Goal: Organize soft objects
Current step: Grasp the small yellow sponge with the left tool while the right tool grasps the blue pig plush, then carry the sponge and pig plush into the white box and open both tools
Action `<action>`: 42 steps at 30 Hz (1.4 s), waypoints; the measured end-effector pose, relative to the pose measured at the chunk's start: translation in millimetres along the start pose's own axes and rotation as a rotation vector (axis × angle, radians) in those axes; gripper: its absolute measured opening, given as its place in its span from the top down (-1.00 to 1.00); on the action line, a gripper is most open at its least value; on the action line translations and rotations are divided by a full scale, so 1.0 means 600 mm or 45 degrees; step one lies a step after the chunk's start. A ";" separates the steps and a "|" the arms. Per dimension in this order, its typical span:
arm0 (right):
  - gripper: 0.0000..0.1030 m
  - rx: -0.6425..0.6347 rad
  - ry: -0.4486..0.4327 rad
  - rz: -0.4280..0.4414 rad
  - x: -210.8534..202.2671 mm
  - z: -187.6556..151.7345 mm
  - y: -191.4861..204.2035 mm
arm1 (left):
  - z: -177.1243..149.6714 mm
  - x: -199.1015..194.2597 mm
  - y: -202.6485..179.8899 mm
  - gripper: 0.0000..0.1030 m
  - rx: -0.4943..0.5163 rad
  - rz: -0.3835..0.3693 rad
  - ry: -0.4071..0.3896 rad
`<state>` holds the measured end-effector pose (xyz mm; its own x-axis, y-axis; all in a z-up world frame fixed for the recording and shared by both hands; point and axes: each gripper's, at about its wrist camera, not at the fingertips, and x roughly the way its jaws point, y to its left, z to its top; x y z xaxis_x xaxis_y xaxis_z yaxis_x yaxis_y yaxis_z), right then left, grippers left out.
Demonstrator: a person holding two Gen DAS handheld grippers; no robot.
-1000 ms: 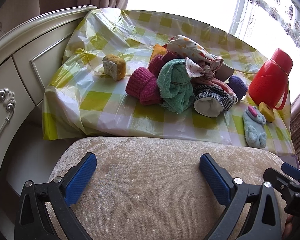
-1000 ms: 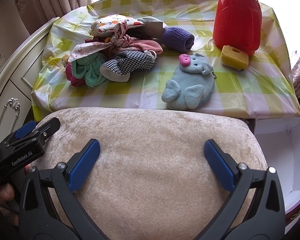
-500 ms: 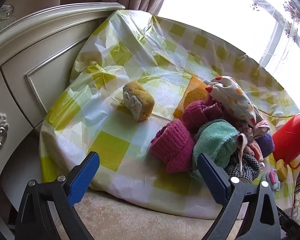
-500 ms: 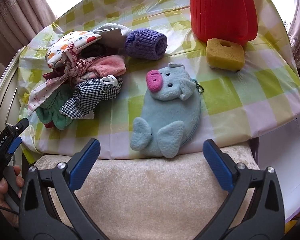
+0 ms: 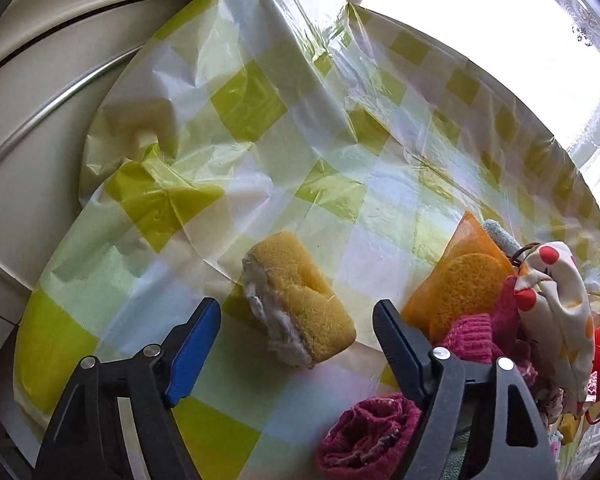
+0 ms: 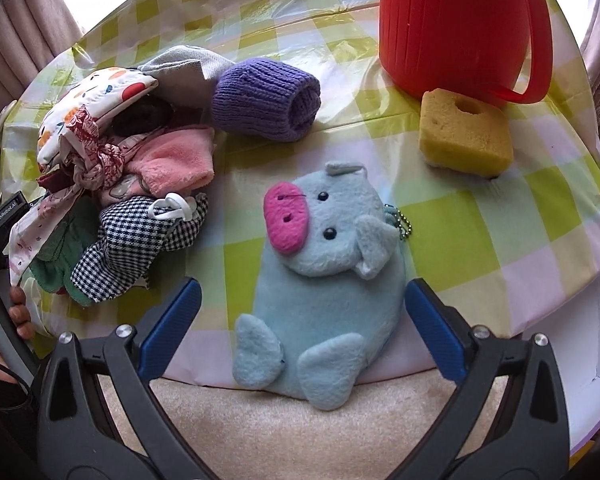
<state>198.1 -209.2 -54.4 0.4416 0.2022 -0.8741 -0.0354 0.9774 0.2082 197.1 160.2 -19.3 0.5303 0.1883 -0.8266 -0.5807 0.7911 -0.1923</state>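
My left gripper (image 5: pixel 296 312) is open, its blue pads either side of a yellow sponge with a white underside (image 5: pixel 298 300) that lies on the checked tablecloth (image 5: pixel 260 128). To its right lies a heap of soft things: an orange pouch (image 5: pixel 466 276), dark pink knits (image 5: pixel 366 436) and a spotted cloth (image 5: pixel 552 292). My right gripper (image 6: pixel 300 300) is open, its pads flanking a light blue plush pig (image 6: pixel 328 272) at the table's front edge. A purple knit roll (image 6: pixel 266 100) and a yellow sponge with a hole (image 6: pixel 462 132) lie beyond it.
A red plastic jug (image 6: pixel 456 20) stands at the back right. A clothes heap with pink cloth (image 6: pixel 180 160) and a checked piece (image 6: pixel 136 244) lies left of the pig. A beige cushion (image 6: pixel 300 432) is below the table edge, a white box (image 6: pixel 596 392) to its right. A cream dresser (image 5: pixel 40 80) borders the left.
Both grippers have moved forward from above the cushion onto the table. The left now straddles the yellow sponge; the right now straddles the plush pig. Both stay open.
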 end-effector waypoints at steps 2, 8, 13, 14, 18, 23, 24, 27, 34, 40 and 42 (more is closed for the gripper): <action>-0.96 -0.001 0.001 -0.011 0.006 0.006 0.000 | 0.005 0.016 -0.003 -0.46 0.019 0.009 0.022; -0.57 -0.021 0.028 -0.087 0.026 0.019 0.003 | 0.001 0.037 0.001 0.47 0.038 0.005 0.047; -0.21 -0.033 0.005 -0.093 0.020 0.015 0.000 | -0.011 -0.001 0.002 0.48 0.052 0.008 -0.030; -0.15 -0.035 0.001 -0.081 0.019 0.015 -0.001 | -0.014 -0.012 0.003 0.48 0.055 0.002 -0.046; -0.04 -0.041 -0.020 -0.014 -0.002 -0.005 -0.002 | -0.026 -0.066 -0.006 0.48 0.080 -0.016 -0.125; -0.01 -0.042 -0.067 0.055 -0.043 -0.021 -0.007 | -0.055 -0.142 -0.030 0.48 0.178 -0.057 -0.202; -0.01 -0.041 -0.079 0.067 -0.053 -0.024 -0.010 | -0.063 -0.155 -0.038 0.48 0.199 -0.071 -0.213; -0.01 -0.043 -0.112 0.091 -0.078 -0.035 -0.021 | -0.086 -0.184 -0.065 0.48 0.242 -0.145 -0.207; 0.00 -0.004 -0.155 0.130 -0.129 -0.057 -0.081 | -0.162 -0.218 -0.164 0.48 0.363 -0.357 -0.119; 0.00 0.055 -0.196 0.030 -0.160 -0.064 -0.167 | -0.259 -0.235 -0.273 0.48 0.515 -0.565 0.035; 0.00 0.078 -0.214 -0.034 -0.171 -0.071 -0.197 | -0.290 -0.240 -0.308 0.48 0.569 -0.630 0.090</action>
<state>118.9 -343.1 -8.0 0.5856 0.1583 -0.7950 0.0306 0.9757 0.2168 120.6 -114.6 43.0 0.6175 -0.2855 -0.7330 0.0407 0.9421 -0.3328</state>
